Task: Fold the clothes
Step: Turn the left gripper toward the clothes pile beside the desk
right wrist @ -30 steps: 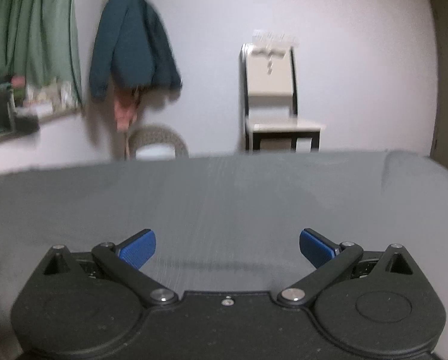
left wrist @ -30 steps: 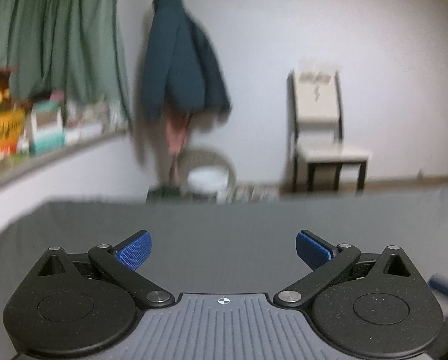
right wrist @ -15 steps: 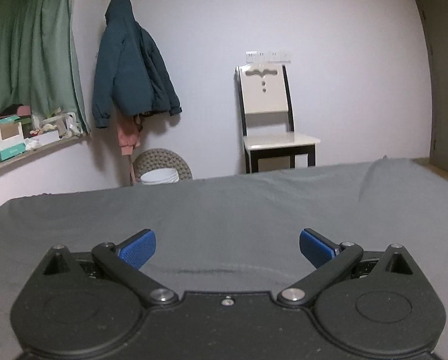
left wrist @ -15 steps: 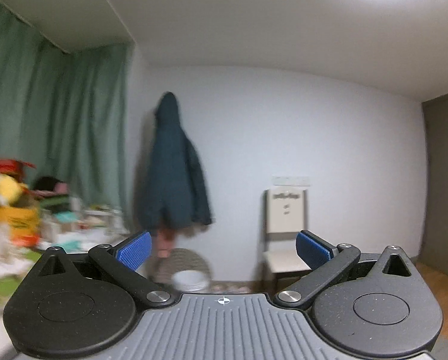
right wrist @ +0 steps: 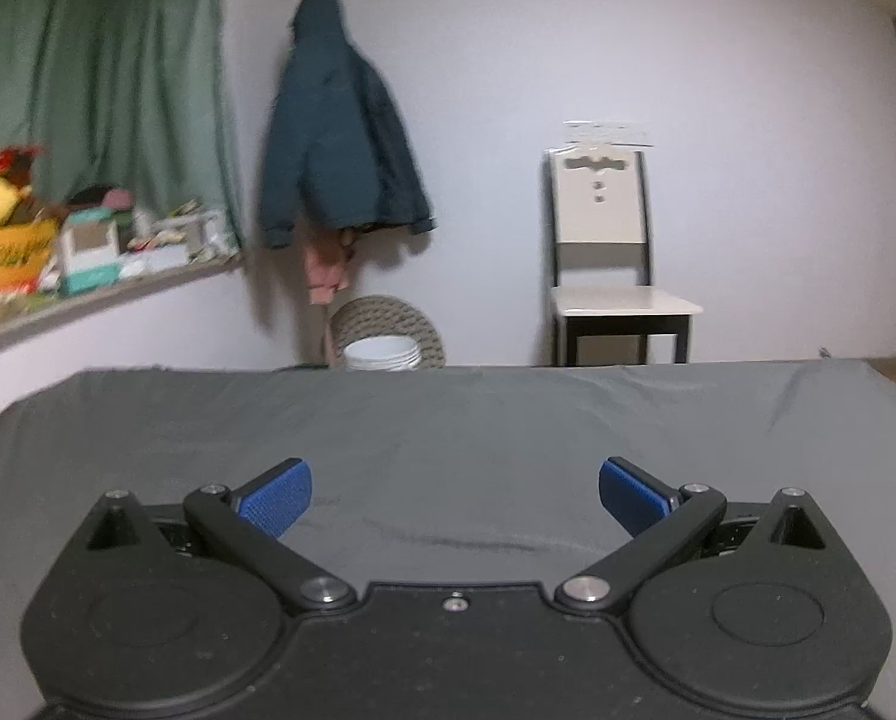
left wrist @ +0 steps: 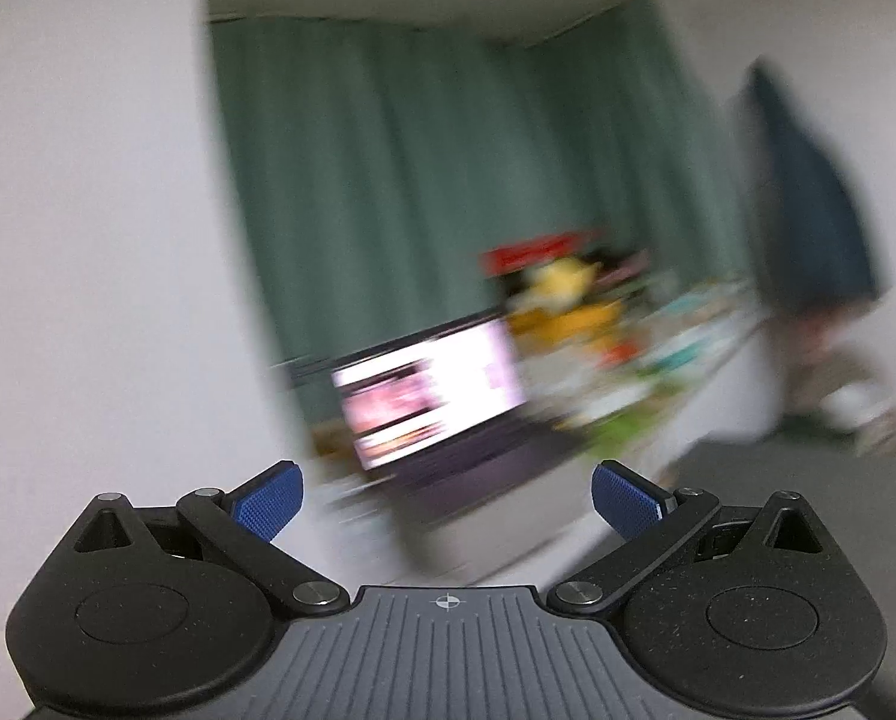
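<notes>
Right now my left gripper point(left wrist: 446, 498) points off toward the side of the room, its blue pads point(left wrist: 623, 503) spread wide with nothing between them. That view is smeared with blur, so I can make out only rough shapes: a green curtain point(left wrist: 424, 180) ahead of the fingers, a bright lit screen point(left wrist: 427, 393) just beyond and between the pads, and a cluttered ledge point(left wrist: 640, 354) off to the right of it with a yellow soft toy point(left wrist: 559, 279) on top. Farther right a dark hanging jacket point(left wrist: 808, 204) shows as a streak.

My right gripper point(right wrist: 454, 495) is level over the grey sheet point(right wrist: 448, 414) that covers the work surface, fingers parted wide and holding nothing. The sheet lies flat ahead of the pads, with faint creases directly in front of them. I see no loose garment on it in either view, so I cannot tell where the clothes for folding are. The only clothing visible is the dark teal hooded jacket point(right wrist: 337, 144) on the far wall, ahead and slightly left of this gripper, with something pink point(right wrist: 326, 270) hanging under it. Below them sits a woven basket point(right wrist: 388, 330) holding a white bucket point(right wrist: 382, 355). Ahead and to the right stands a pale chair point(right wrist: 610, 252) against the wall.
</notes>
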The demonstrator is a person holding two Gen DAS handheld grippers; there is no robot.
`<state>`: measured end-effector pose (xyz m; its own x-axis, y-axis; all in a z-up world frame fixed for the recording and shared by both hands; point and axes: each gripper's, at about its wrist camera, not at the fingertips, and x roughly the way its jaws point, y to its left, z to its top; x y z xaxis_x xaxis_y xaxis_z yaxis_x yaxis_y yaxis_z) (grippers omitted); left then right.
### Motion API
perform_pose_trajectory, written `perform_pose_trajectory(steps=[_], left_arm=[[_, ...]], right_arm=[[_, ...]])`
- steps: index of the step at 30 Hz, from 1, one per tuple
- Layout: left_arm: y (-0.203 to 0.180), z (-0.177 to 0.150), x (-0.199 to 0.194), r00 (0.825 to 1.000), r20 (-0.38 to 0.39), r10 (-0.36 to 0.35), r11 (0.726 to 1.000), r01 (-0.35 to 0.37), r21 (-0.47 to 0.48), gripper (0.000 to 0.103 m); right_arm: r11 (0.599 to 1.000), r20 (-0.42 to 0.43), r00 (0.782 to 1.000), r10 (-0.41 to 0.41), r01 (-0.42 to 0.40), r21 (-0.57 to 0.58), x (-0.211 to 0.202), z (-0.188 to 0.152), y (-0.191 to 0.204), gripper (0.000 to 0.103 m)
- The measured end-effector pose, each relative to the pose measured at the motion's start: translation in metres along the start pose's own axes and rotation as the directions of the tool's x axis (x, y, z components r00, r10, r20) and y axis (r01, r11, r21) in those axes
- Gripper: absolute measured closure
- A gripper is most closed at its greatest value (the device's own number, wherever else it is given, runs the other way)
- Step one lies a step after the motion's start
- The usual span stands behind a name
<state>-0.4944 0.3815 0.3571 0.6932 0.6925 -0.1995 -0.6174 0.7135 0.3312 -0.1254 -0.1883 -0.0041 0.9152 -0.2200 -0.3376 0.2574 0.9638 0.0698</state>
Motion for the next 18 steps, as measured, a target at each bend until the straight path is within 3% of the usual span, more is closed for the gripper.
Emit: perform_pose_trajectory(steps=[3, 6, 10, 13, 18], left_arm=[[0.037, -0.011, -0.005, 0.986, -0.041, 0.164, 0.975, -0.156, 0.155, 0.000], [0.055, -0.029, 0.004, 0.961, -0.144, 0.237, 0.953, -0.200, 0.228, 0.000], [0.056, -0.075, 0.016, 0.955, -0.248, 0.162, 0.976, -0.119, 0.182, 0.000], [0.033, -0.114, 0.051, 0.940, -0.314, 0.135, 0.965, -0.053, 0.257, 0.000], [-0.009, -0.150, 0.099, 0.896, -0.413, 0.165, 0.927, 0.002, 0.375, 0.000]], right_arm=[[0.999, -0.018, 1.000, 0.025, -0.025, -0.024, 0.002, -0.003, 0.005, 0.000], [0.999, -0.043, 0.998, 0.040, -0.041, -0.031, 0.005, -0.005, 0.008, 0.000], [0.998, -0.065, 0.996, 0.057, -0.059, -0.028, 0.006, -0.007, 0.007, 0.000], [0.997, -0.070, 0.996, 0.061, -0.064, -0.039, 0.004, -0.008, 0.007, 0.000], [0.998, -0.096, 0.993, 0.064, -0.065, -0.010, 0.005, -0.010, 0.000, 0.000]])
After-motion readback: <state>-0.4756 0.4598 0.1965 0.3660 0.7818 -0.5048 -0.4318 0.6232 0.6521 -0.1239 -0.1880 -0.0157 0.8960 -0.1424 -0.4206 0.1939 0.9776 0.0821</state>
